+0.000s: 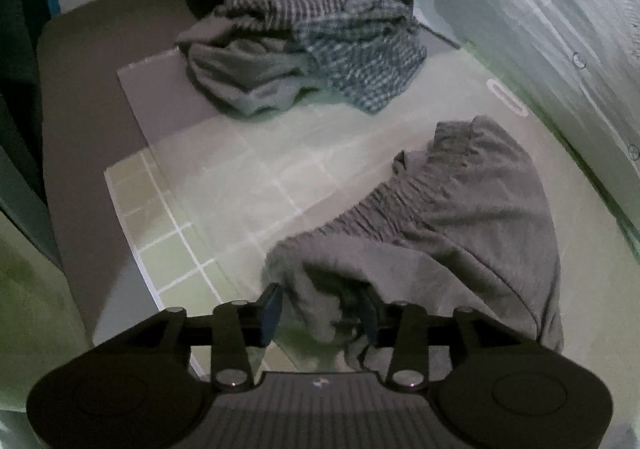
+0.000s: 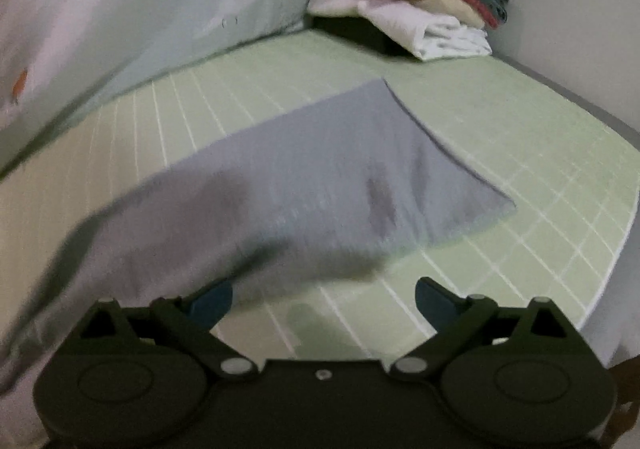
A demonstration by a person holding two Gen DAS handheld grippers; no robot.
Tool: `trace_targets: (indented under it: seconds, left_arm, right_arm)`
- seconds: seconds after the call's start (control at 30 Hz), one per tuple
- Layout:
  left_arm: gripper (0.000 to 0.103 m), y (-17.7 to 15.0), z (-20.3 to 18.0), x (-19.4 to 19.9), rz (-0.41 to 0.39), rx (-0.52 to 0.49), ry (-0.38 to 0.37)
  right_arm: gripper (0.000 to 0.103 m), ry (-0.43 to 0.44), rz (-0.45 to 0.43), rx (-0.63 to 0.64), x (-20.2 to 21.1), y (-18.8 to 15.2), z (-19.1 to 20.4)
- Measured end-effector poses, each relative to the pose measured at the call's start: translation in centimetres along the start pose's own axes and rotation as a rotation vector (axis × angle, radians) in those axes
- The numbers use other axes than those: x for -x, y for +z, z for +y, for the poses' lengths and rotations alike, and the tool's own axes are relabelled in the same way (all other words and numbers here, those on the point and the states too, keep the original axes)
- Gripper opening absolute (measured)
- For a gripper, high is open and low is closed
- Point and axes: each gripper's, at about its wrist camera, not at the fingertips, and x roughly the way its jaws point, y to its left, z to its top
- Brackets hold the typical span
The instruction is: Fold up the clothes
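On green mat (image 2: pixel 520 121), grey garment (image 2: pixel 320 169) (crumpled)

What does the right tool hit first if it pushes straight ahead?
Probably the grey garment spread on the green grid mat. The right tool is open, with bare mat between its fingers; depth unclear.

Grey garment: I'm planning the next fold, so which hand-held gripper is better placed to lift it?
Left. The left hand-held gripper already has the grey garment bunched between its fingers; the right hand-held gripper is open, holding nothing.

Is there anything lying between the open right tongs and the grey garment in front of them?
Nothing visible. Only bare green mat lies between the right tongs and the grey garment, whose edge already reaches the left finger.
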Motion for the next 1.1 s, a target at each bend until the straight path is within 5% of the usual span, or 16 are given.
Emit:
trace_targets:
  seconds: [0.17,0.57,0.87,1.0,1.1]
  left_arm:
    - [0.059,0.3,-0.9,-0.6,0.015,-0.014,-0.014]
    - [0.072,0.5,-3.7,-3.7,0.062,-0.02,0.051]
    - [0.081,0.8,-5.8,-6.4,0.086,0.007,0.144]
    - [0.074,1.0,-6.9,-6.8,0.078,-0.001,0.192]
    - [0.047,1.0,-7.9,-6.8,0.06,-0.039,0.209]
  right_arm:
    - [0.099,0.026,-0.009,-0.016,-1.0,1.9,1.0]
    - [0.099,0.068,0.0,0.001,-5.7,7.7,4.8]
    - [0.096,0.051,0.059,-0.164,-13.1,12.9,4.4]
    - [0.064,-0.023,0.136,-0.126,-15.7,14.1,4.8]
    - [0.02,-0.055,0.118,-0.047,-15.9,14.5,5.1]
